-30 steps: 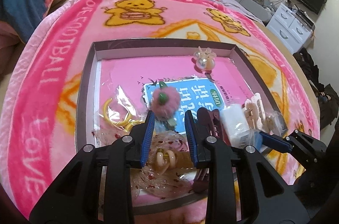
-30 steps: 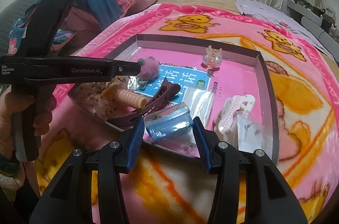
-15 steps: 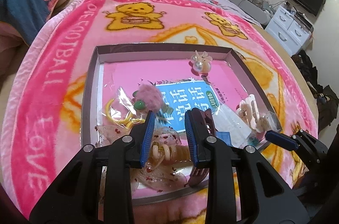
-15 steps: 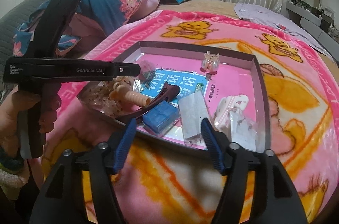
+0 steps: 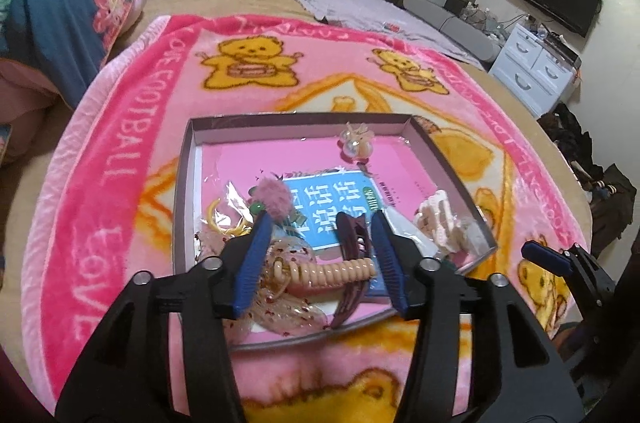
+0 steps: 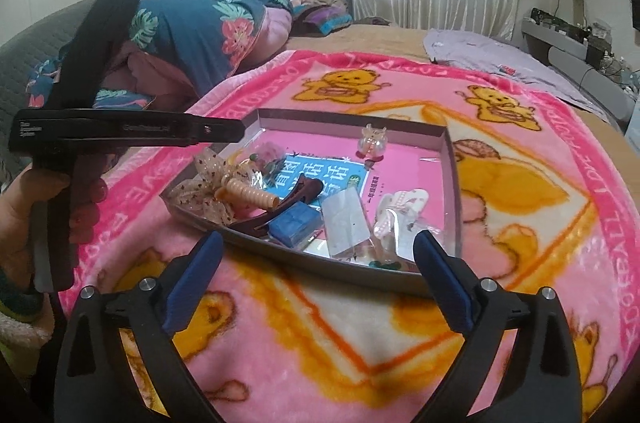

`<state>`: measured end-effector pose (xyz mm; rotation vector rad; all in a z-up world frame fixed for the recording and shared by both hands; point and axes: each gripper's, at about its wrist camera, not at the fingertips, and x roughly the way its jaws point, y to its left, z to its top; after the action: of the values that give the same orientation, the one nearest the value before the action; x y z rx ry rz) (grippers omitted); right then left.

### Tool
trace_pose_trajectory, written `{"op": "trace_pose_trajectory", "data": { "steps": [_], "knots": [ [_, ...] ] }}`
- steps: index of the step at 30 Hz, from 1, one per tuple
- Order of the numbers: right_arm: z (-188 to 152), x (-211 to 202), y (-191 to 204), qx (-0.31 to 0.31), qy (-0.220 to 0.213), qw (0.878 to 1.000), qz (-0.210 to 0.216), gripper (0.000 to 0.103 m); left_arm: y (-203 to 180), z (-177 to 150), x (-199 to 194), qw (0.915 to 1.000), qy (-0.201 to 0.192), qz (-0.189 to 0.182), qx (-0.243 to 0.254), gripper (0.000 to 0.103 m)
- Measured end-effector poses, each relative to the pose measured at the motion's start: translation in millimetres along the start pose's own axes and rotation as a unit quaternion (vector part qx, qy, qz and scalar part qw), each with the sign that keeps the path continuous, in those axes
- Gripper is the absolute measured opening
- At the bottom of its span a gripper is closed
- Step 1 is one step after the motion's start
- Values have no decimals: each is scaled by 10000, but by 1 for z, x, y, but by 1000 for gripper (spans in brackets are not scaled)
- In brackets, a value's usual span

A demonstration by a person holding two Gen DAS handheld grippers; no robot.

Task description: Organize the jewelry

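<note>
- The tray [image 5: 182, 183] is a shallow grey rectangular box with low walls and a glossy pink floor bearing a blue printed panel; it rests on the blanket [image 5: 120, 143].
- The spiral hair tie [image 5: 340, 269] is a peach, ribbed plastic coil lying at the near edge of the tray, on the sheer speckled bow [image 5: 288, 311].
- The dark clip [image 5: 352, 239], a long maroon plastic clasp, lies across the right end of the coil.
- The blue pouch [image 6: 294, 221] and a clear packet [image 6: 346, 219] lie just beside the clip, near the front wall.
- The pearl claw clip [image 5: 438, 219] is white and toothed, near the right wall, inside crinkled clear wrap.
- The pompom clip [image 5: 274, 199] is a fluffy mauve ball; the yellow ring [image 5: 218, 223] lies to its left in a clear bag.
- The clear charm [image 5: 356, 143] stands apart near the far wall.
- The blanket is thick pink fleece with yellow bears and white lettering.
- The left gripper [image 5: 320, 227] has blue ribbed pads and black arms; its jaws are opening, the coil and the dark clip are seen between them, and the pads press on neither.
- The right gripper [image 6: 320, 255] hangs before the tray's near wall, its jaws opening wide with nothing grasped.
</note>
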<state>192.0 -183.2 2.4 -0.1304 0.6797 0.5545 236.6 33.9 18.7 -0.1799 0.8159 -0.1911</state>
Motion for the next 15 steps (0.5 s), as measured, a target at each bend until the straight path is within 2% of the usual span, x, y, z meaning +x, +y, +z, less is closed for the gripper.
{"op": "trace_pose_trajectory", "data": {
  "steps": [10, 13, 15],
  "knots": [
    [-6, -23, -6, 204, -177, 9996, -68, 99, -16, -9, -42, 9993, -342, 100, 82, 85],
    [-8, -33, -9, 282, -307, 9990, -171, 99, -19, -16, -52, 9992, -381, 117, 76, 94],
    [-9, -38, -10, 326, -362, 9986, -224, 99, -22, -22, -60, 9989, -441, 161, 98, 94]
  ]
}}
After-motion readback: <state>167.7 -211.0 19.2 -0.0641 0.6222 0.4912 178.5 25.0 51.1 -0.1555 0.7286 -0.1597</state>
